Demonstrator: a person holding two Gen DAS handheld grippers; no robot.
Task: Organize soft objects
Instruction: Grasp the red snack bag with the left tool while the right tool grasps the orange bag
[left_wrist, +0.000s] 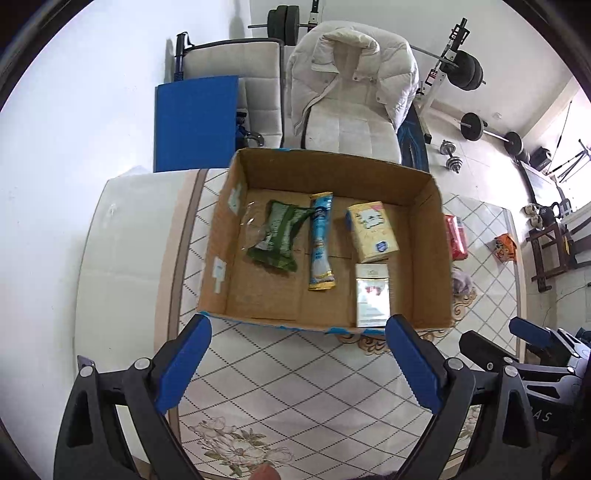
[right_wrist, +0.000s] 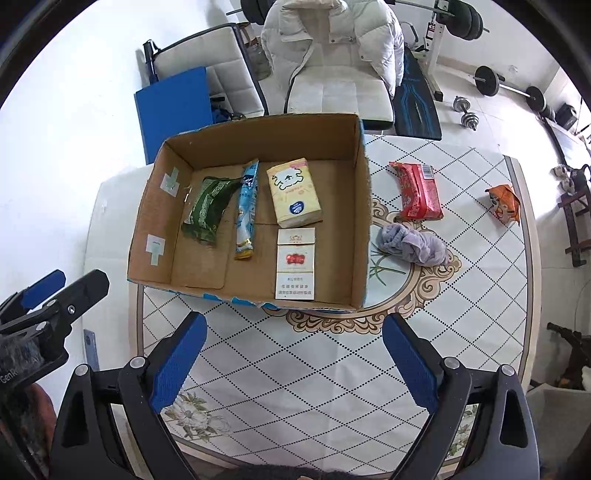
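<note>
Sitting mid-frame on the table (right_wrist: 295, 369), box (right_wrist: 258, 144) holding green pack (right_wrist: 207, 206), blue stick (right_wrist: 246, 210), tissues (right_wrist: 293, 194), cigarettes (right_wrist: 295, 264), lying right of it red pack (right_wrist: 419, 192), grey cloth (right_wrist: 413, 245), orange packet (right_wrist: 504, 203), gaping empty at bottom, left gripper (left_wrist: 298, 363), right gripper (right_wrist: 294, 360).

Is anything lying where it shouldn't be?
Yes. Three soft things lie on the table, outside the cardboard box: a red packet, a crumpled purple cloth and an orange packet. Nothing looks spilled or broken. Both tongs are open and empty.
</note>
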